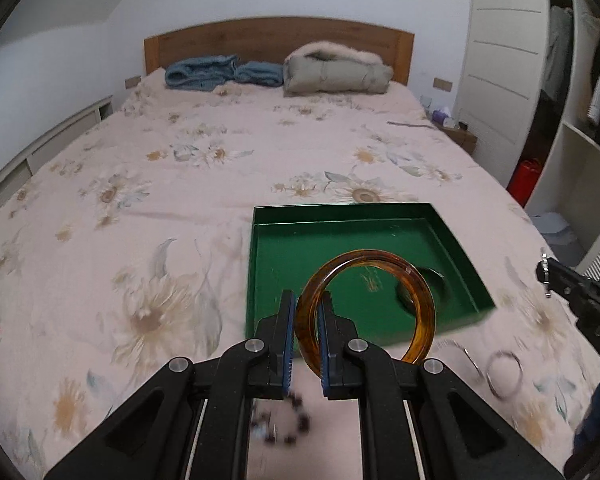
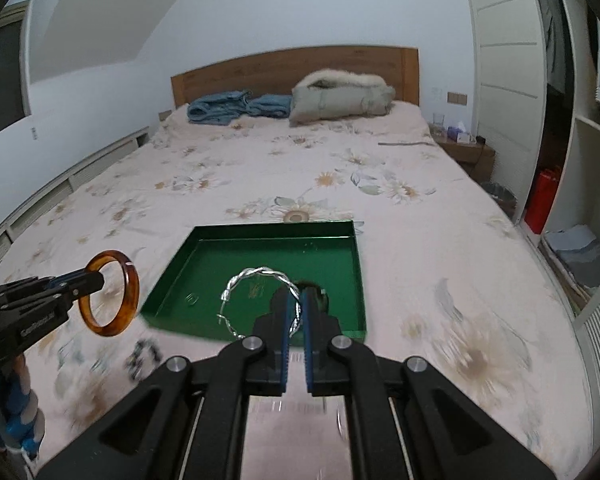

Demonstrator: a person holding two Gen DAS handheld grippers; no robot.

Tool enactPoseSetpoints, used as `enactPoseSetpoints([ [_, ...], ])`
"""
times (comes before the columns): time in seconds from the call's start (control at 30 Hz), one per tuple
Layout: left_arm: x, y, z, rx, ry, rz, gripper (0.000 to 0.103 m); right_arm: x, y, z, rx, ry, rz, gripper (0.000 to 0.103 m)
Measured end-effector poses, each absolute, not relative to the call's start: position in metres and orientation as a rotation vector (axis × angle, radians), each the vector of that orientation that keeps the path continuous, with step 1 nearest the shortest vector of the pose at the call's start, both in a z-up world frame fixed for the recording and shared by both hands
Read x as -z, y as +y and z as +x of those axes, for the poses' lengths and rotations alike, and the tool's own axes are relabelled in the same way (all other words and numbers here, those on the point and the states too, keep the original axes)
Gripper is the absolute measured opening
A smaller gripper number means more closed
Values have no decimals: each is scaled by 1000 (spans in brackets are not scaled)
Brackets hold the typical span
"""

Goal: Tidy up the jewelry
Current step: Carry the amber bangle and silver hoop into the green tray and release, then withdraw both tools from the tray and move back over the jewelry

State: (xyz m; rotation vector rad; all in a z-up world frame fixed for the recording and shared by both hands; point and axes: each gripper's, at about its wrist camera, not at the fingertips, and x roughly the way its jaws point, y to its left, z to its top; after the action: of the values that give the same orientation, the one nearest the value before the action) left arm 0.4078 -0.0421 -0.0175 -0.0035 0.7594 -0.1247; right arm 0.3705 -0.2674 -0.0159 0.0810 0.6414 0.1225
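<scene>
My left gripper (image 1: 306, 314) is shut on an amber bangle (image 1: 424, 312), holding it upright over the near edge of a green tray (image 1: 300, 256). From the right wrist view the same gripper (image 2: 94, 278) and amber bangle (image 2: 129, 292) hang left of the tray (image 2: 220, 264). My right gripper (image 2: 300, 300) is shut on a twisted silver bangle (image 2: 260, 271) above the tray's near side; its tip (image 1: 543, 274) shows at the right edge. A small ring (image 2: 192, 299) lies in the tray. A dark item behind the right fingers is mostly hidden.
A dark beaded bracelet (image 1: 284, 420) (image 2: 144, 354) and two thin silver bangles (image 1: 504, 376) lie on the floral bedsheet (image 1: 160, 184) near the tray. Folded blue blankets (image 1: 204, 74) and a grey coat (image 1: 336, 72) sit by the headboard. A wardrobe (image 2: 508, 80) stands at right.
</scene>
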Motion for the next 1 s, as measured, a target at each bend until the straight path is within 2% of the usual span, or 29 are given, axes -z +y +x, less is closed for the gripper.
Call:
enactPoseSetpoints([
  [0.23, 63, -63, 487, 125, 849, 13, 10, 67, -273, 465, -84, 744, 101, 5],
  [0.5, 110, -77, 530, 119, 940, 1, 10, 123, -269, 534, -56, 908, 39, 5],
  [0.8, 132, -73, 540, 94, 980, -6, 11, 146, -260, 556, -25, 988, -66, 5],
  [1.0, 132, -71, 537, 88, 976, 2, 11, 144, -261, 557, -65, 1003, -96, 10],
])
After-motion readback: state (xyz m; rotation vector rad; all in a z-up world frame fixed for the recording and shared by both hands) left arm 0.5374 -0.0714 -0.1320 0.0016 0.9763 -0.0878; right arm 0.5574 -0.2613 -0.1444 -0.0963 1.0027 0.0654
